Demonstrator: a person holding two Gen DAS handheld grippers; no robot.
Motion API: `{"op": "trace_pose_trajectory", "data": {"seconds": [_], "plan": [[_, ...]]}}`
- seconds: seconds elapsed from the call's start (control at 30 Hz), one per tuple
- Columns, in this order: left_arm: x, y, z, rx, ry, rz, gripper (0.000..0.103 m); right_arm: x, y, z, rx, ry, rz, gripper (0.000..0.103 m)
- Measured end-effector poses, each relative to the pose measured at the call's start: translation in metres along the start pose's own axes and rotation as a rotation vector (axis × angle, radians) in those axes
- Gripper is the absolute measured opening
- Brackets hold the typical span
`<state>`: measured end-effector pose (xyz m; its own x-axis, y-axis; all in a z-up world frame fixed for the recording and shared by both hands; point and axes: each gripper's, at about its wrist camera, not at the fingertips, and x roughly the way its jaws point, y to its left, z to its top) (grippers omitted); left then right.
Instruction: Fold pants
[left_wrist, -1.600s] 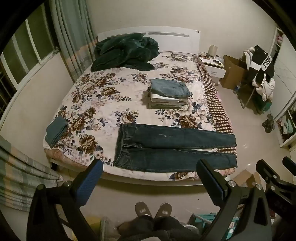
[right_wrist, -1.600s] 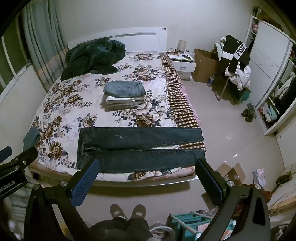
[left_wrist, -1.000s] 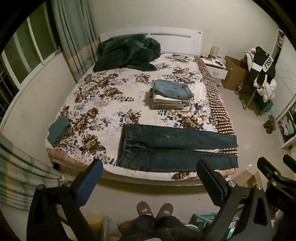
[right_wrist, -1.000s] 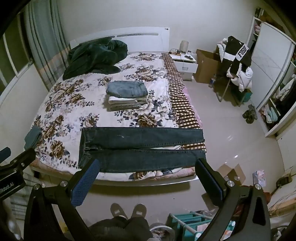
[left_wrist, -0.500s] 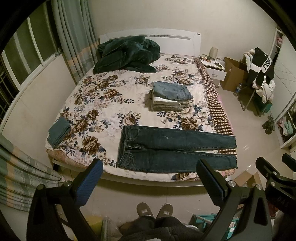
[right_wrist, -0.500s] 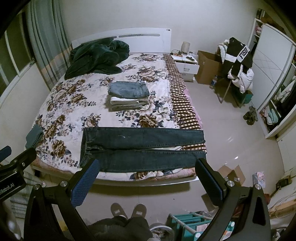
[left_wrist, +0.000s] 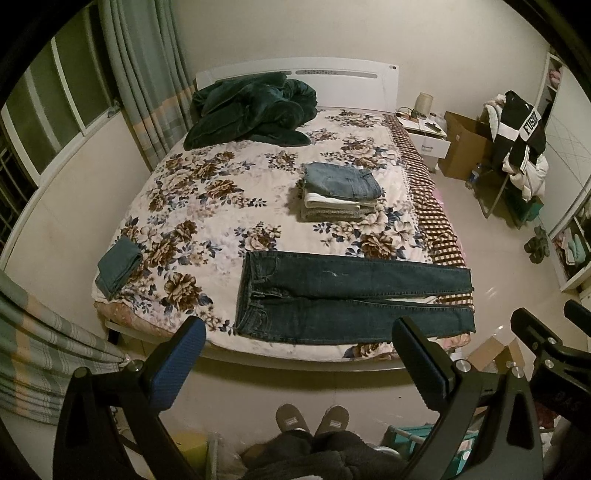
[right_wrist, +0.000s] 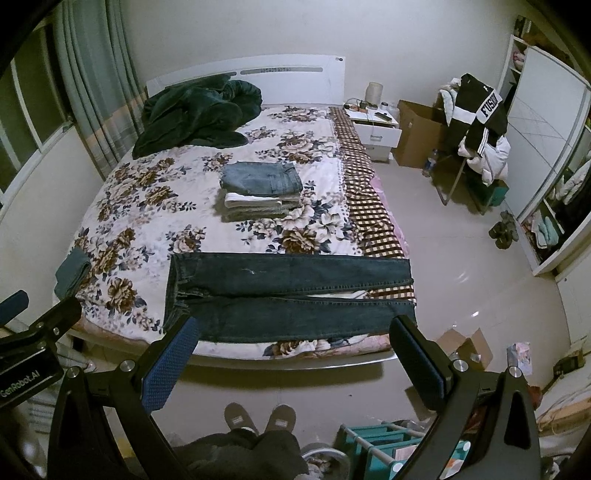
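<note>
Dark blue jeans (left_wrist: 347, 299) lie flat across the foot of the floral bed (left_wrist: 221, 206), waistband to the left, legs running right to the bed's edge. They also show in the right wrist view (right_wrist: 288, 291). My left gripper (left_wrist: 299, 354) is open and empty, held above the floor short of the bed. My right gripper (right_wrist: 291, 350) is open and empty at a similar distance. Each gripper shows at the edge of the other's view.
A stack of folded pants (left_wrist: 340, 192) sits mid-bed. A dark green blanket (left_wrist: 255, 110) is heaped by the headboard. A small folded teal cloth (left_wrist: 118, 266) lies at the bed's left corner. A nightstand (right_wrist: 375, 129), cardboard boxes and a clothes-laden chair (right_wrist: 476, 122) stand on the right. My slippered feet (left_wrist: 314, 417) are below.
Both views drifted only slightly; the jeans and both open grippers keep their places.
</note>
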<state>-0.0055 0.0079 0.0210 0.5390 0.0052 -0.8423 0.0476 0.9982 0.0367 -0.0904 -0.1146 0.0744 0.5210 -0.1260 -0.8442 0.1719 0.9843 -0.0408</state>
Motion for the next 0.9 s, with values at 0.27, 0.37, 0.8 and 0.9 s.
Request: {"op": "trace_pose_trajectory", "data": {"seconds": [0.27,0.37,0.8,0.9], "plan": [[-0.0025,-0.0028,0.0043,0.006,-0.001,0.003,0.103,-0.0025,0.0055,-0.0018,0.0,0.002,0.005,0.103],[-0.003,-0.0037,0.0046,0.008,-0.003,0.008,0.103,-0.0046,0.0089,-0.0018,-0.003,0.003,0.009,0.103],[-0.0037,0.0006,0.0066,0.013,-0.008,0.009,0.103,-0.0029,0.008,-0.0013,-0.003,0.005,0.01,0.103],[-0.0036,0.0007,0.007,0.011,-0.004,0.007,0.103,-0.0027,0.0084,-0.002,-0.001,0.005,0.011,0.103]]}}
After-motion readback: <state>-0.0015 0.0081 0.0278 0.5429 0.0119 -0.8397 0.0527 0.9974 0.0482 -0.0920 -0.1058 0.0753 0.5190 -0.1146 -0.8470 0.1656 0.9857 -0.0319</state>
